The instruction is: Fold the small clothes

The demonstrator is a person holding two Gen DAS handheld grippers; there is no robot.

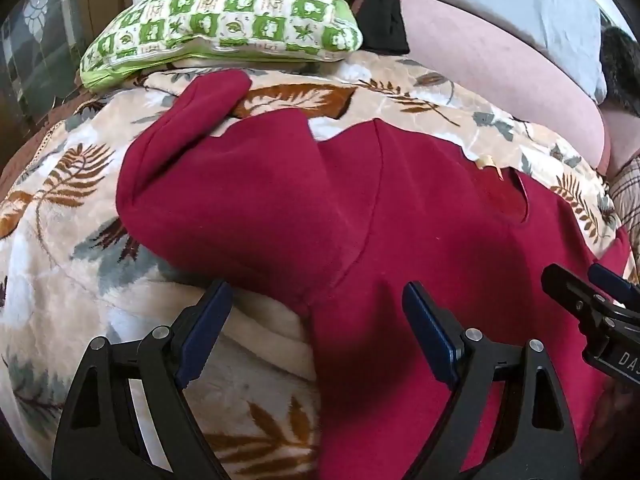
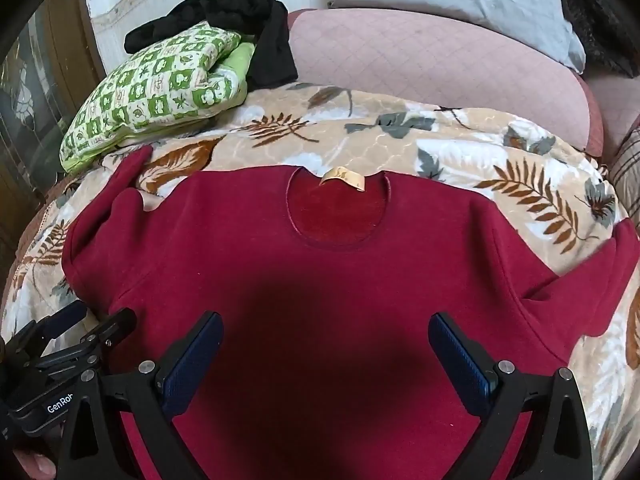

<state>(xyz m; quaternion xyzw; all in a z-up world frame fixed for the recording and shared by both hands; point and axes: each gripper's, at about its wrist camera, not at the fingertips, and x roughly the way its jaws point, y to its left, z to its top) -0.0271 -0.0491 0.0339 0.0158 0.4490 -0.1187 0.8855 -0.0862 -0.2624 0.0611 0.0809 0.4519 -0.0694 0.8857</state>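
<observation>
A dark red sweater [image 2: 320, 272] lies spread flat, front up, on a leaf-patterned blanket [image 2: 400, 136], its round neckline and tan label [image 2: 345, 178] pointing away from the cameras. One sleeve [image 1: 192, 120] angles off toward a green checked pillow [image 1: 224, 20], on which a black garment [image 2: 240, 12] is draped. The left gripper [image 1: 316, 312] hovers over the sweater's side near the armpit, jaws wide apart and empty. The right gripper [image 2: 326, 340] hangs over the chest, jaws likewise spread; whether its fingertips [image 2: 460, 344] touch the cloth is hard to tell.
</observation>
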